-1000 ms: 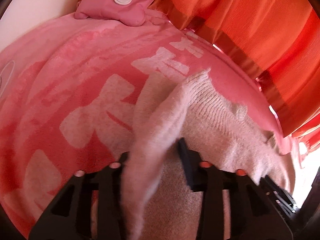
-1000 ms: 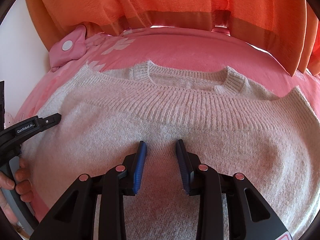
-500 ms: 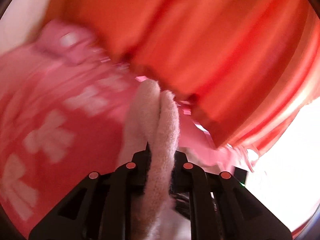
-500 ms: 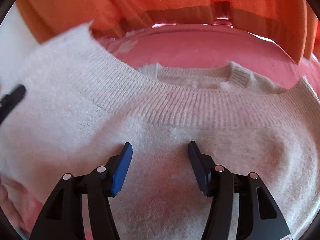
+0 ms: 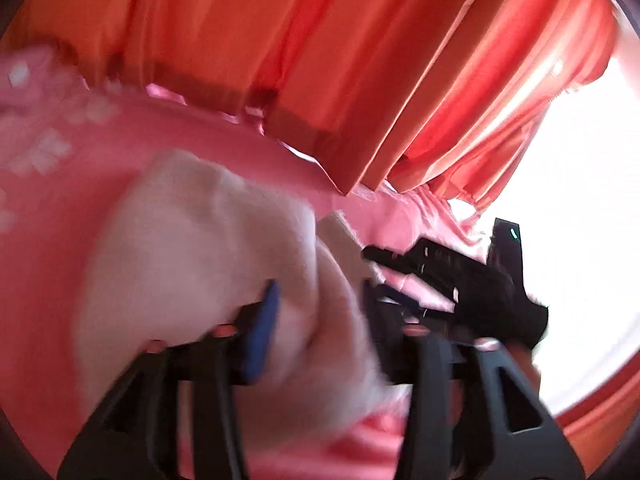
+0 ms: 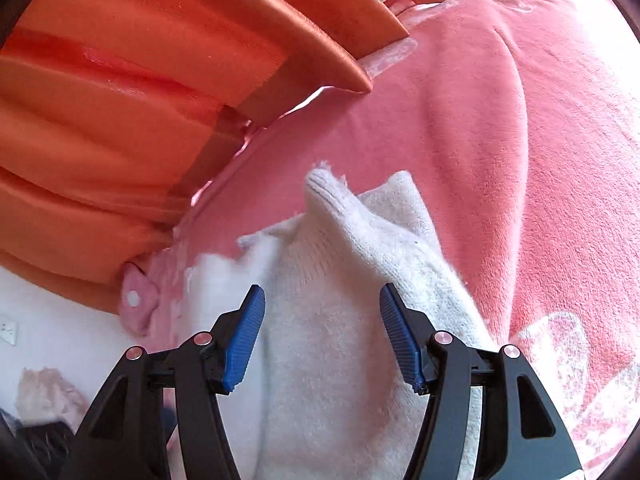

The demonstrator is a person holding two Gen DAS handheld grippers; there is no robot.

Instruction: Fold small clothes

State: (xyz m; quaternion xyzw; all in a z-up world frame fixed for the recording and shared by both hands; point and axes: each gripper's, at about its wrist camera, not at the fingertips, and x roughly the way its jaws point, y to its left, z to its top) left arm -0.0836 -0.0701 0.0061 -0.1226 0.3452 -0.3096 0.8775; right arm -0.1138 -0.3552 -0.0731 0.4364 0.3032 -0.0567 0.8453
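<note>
Cream knitted sweater [image 6: 340, 320], fluffy, bunched into soft folds on a pink fleece blanket [image 6: 520, 160] with pale printed shapes. In the right wrist view, one ribbed corner [image 6: 322, 184] standing up at the far end of the bundle, the rest running down between the two blue-padded fingers. Right gripper [image 6: 322, 334] spread wide over the sweater, both pads clear of the wool, grasping nothing. In the left wrist view, much blur; same sweater [image 5: 200, 260] heaped in a rounded lump on the blanket [image 5: 48, 240], a fold of it passing between the fingers. Left gripper [image 5: 318, 320] also parted, blue pad on one side, dark finger on the other, not pinching the cloth as far as the blur allows to see. Just beyond it, to the right, black body of the other tool [image 5: 460, 280]. Behind the blanket, orange curtains [image 5: 320, 60] hanging in pleats, bright window light [image 5: 580, 240] at the edge. Small pink pouch [image 6: 138, 306] with a white round button at the blanket's far corner, next to a white wall [image 6: 60, 320].
</note>
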